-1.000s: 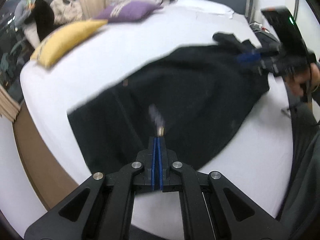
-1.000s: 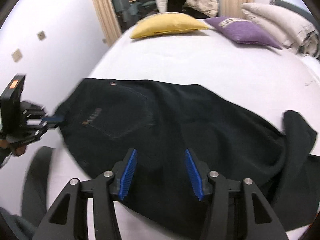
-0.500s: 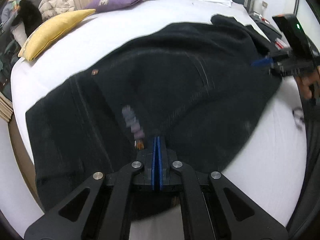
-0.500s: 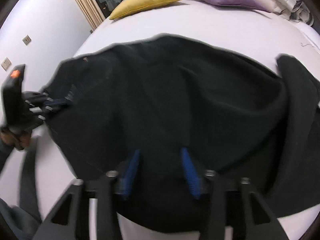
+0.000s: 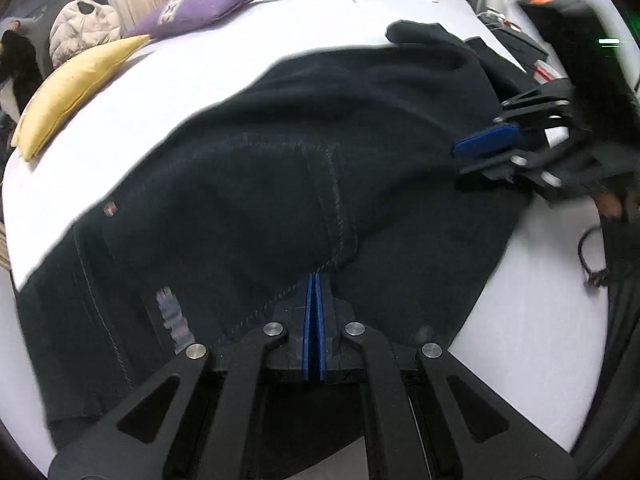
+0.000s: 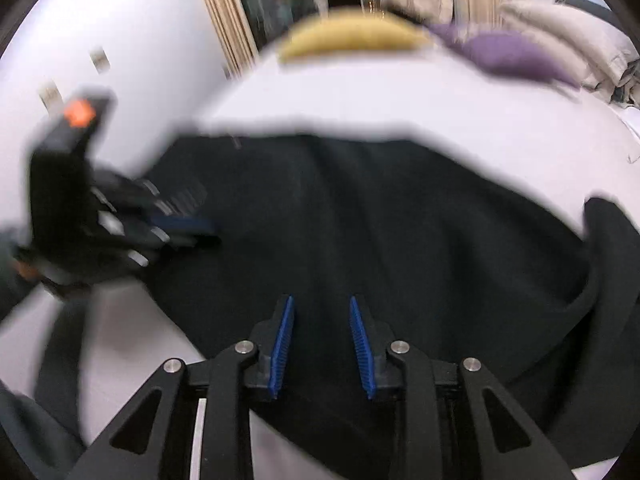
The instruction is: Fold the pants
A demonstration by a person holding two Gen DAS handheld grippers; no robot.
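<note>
**Risk Notes: Dark Pants Spread on a Bed, Grip Uneven Between the Two Grippers**

The setting is a bedroom. A white bed [image 5: 360, 36] serves as the work surface, with a yellow cushion [image 5: 76, 88] and a purple cushion [image 5: 208, 4] lying well apart from the work at the far side.

The pants [image 5: 300, 168], black with visible seam stitching, lie spread across the near part of the bed. One end is bunched and rolled over at the right edge of the right wrist view.

Left gripper [image 5: 314, 280]: jaws fully together. The fabric ridges up along a seam straight to the tips, which suggests a fold of cloth is pinched there, though the pinch itself is not clearly visible.

Right gripper [image 6: 322, 320]: jaws apart, having just been narrowing. Cloth lies beneath and between them, but the pads do not press on it. The right wrist view is blurred.

Findings, as judgement:

1. If the right jaws close while sitting flat on the cloth, they may catch only the top layer or nothing. The fold would then be carried by one side alone and come out skewed.
2. The left pinch appears to hold little material. A pull against the weight of the garment could slip it free.
3. The bunched far end is not straightened. Folding over it would likely trap a lump.
4. The dark cloth hides layer edges, so a misjudged grasp point is likely.
</note>
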